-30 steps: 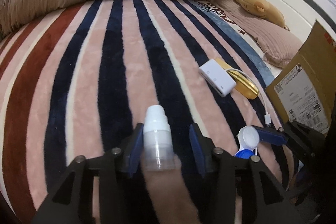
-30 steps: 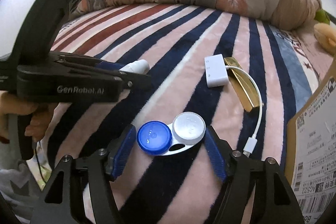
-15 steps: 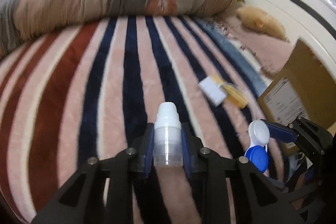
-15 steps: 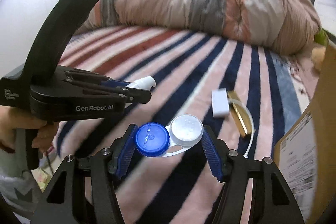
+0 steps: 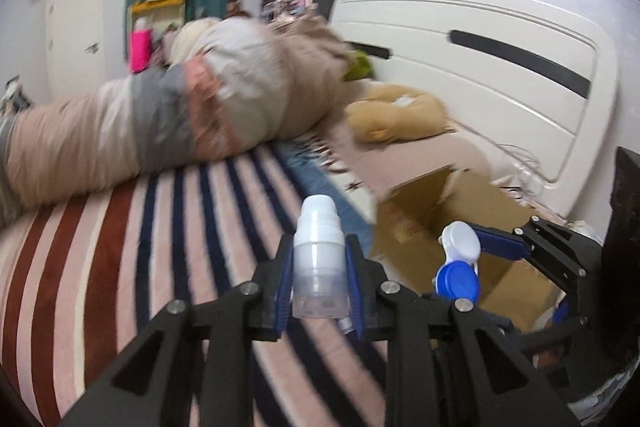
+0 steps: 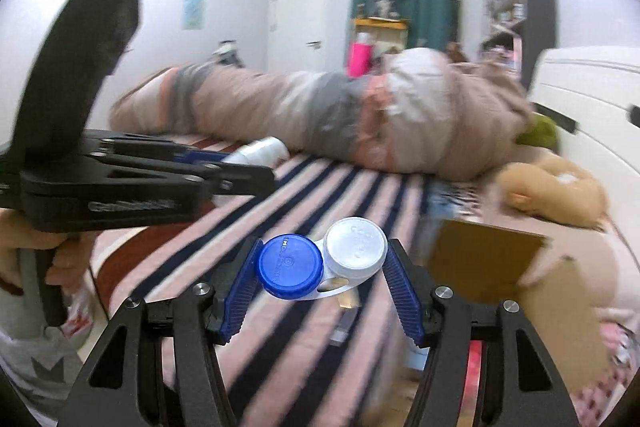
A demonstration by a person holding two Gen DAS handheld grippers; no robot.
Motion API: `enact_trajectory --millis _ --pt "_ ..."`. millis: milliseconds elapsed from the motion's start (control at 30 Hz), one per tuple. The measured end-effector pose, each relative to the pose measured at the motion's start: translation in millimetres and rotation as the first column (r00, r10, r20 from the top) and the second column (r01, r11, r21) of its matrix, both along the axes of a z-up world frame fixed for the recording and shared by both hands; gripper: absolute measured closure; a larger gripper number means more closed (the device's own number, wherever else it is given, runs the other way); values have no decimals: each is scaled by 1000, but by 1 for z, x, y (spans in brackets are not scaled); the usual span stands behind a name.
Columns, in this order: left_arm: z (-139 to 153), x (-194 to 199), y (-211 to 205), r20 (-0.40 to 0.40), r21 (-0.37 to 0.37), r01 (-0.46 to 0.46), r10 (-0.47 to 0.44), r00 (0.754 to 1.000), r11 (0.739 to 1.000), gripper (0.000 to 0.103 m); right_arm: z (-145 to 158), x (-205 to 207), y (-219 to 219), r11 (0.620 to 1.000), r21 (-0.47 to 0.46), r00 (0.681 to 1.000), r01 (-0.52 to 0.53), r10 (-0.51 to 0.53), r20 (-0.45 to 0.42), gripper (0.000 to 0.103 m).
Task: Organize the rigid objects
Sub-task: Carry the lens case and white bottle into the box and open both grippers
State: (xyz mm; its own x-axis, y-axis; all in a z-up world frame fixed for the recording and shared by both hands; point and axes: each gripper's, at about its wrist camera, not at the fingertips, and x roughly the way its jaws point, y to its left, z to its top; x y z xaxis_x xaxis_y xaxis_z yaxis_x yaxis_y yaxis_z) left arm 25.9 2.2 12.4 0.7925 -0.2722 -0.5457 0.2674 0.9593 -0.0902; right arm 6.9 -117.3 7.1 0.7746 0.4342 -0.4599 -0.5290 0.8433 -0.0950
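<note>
My left gripper point(image 5: 319, 281) is shut on a small clear bottle with a white cap point(image 5: 319, 263), held upright above the striped blanket point(image 5: 120, 267). My right gripper point(image 6: 322, 273) is shut on a contact lens case point(image 6: 320, 263) with one blue lid and one white lid, lifted above the bed. In the left wrist view the case point(image 5: 458, 261) and the right gripper point(image 5: 496, 247) hang over the open cardboard box point(image 5: 436, 227). In the right wrist view the left gripper point(image 6: 256, 171) with the bottle point(image 6: 262, 151) is at the left, and the box point(image 6: 500, 267) is at the lower right.
A rolled duvet point(image 5: 168, 119) lies across the far side of the bed. A tan plush toy point(image 5: 396, 119) lies by the white headboard point(image 5: 480, 67). A gold object point(image 6: 348, 301) lies blurred on the blanket under the right gripper.
Both grippers rose off the blanket with their objects and swung right toward the cardboard box. The left gripper closed on the bottle a second ago. The white adapter has left both views.
</note>
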Motion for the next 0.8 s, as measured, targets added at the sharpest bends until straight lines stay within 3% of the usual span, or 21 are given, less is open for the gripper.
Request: enact_trajectory --millis 167,367,533,800 --pt "10 14 -64 7 17 94 -94 996 995 82 2 8 -64 990 -1 990 139 -139 -35 45" --pt "-2 39 -124 -59 37 179 -176 983 983 82 -21 23 -115 975 -55 965 217 -223 -139 45" --pt "-16 51 -147 -108 51 205 -199 974 977 82 -37 33 -130 968 -87 950 236 -249 -190 45" --pt "-26 54 -154 -142 63 215 -204 969 975 82 -48 35 -137 968 -66 942 243 -252 -220 39"
